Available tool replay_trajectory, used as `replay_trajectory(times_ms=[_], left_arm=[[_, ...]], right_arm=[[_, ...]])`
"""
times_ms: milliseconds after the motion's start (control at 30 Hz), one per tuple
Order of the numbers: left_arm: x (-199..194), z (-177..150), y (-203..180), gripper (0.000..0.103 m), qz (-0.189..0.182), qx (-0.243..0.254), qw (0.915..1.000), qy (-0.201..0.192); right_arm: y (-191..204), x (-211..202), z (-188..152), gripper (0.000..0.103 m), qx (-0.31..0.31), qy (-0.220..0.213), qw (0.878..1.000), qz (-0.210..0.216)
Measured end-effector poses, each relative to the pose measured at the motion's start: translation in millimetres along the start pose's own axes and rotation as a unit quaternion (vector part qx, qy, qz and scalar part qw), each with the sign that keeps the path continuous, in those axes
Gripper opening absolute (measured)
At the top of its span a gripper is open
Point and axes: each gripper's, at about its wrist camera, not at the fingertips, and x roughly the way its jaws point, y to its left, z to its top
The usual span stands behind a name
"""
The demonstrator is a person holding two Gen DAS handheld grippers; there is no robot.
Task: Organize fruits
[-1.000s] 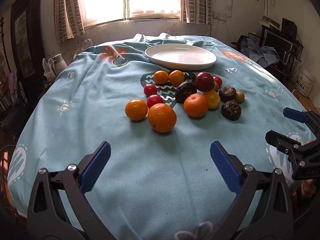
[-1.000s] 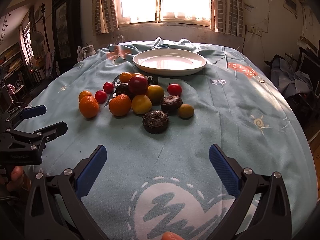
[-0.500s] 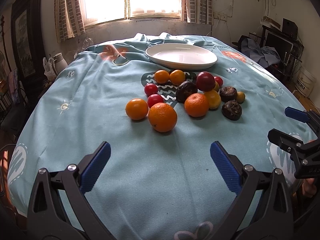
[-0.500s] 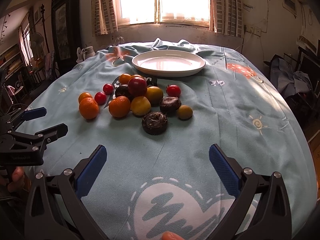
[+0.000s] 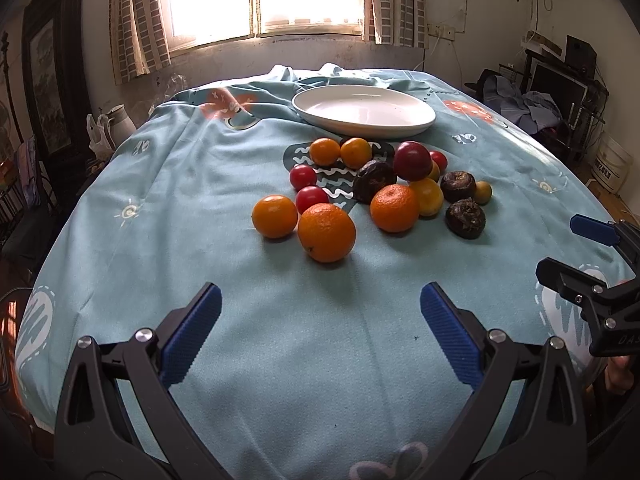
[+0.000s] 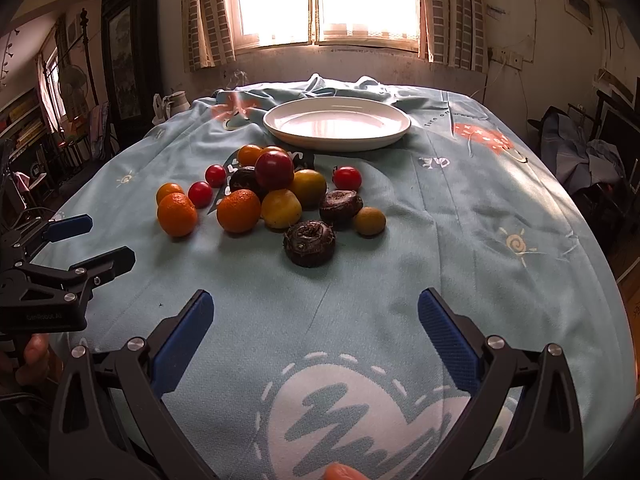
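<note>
A pile of fruit lies on the blue cloth: several oranges, with the largest orange (image 5: pixel 326 232) nearest my left gripper, small red tomatoes (image 5: pixel 312 199), a dark red plum (image 6: pixel 274 169), yellow fruits (image 6: pixel 281 208) and dark brown fruits (image 6: pixel 309 242). An empty white plate (image 5: pixel 364 110) stands behind the pile; it also shows in the right wrist view (image 6: pixel 337 123). My left gripper (image 5: pixel 320 330) is open and empty, short of the oranges. My right gripper (image 6: pixel 315 332) is open and empty, short of the brown fruit.
The blue patterned cloth (image 5: pixel 160 184) covers a rounded table that drops off at both sides. A window (image 6: pixel 320 0) and wall stand behind it. A white jug (image 5: pixel 118 120) sits off the left edge. Furniture and clothes (image 5: pixel 540 108) stand at the right.
Both grippers have edged slightly forward toward the fruit; the view shifts a little. The fruit and plate have not moved, and both jaws stay open.
</note>
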Motion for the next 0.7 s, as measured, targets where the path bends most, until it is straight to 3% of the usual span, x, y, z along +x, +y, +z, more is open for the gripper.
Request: replay_trajectory(times_ms=[700], left_arm=[[4.7, -3.9, 4.7, 0.101, -0.002, -0.004, 1.0000, 0.007]], right_arm=[[1.6, 4.2, 3.2, 0.102, 0.001, -0.001, 1.000, 0.002]])
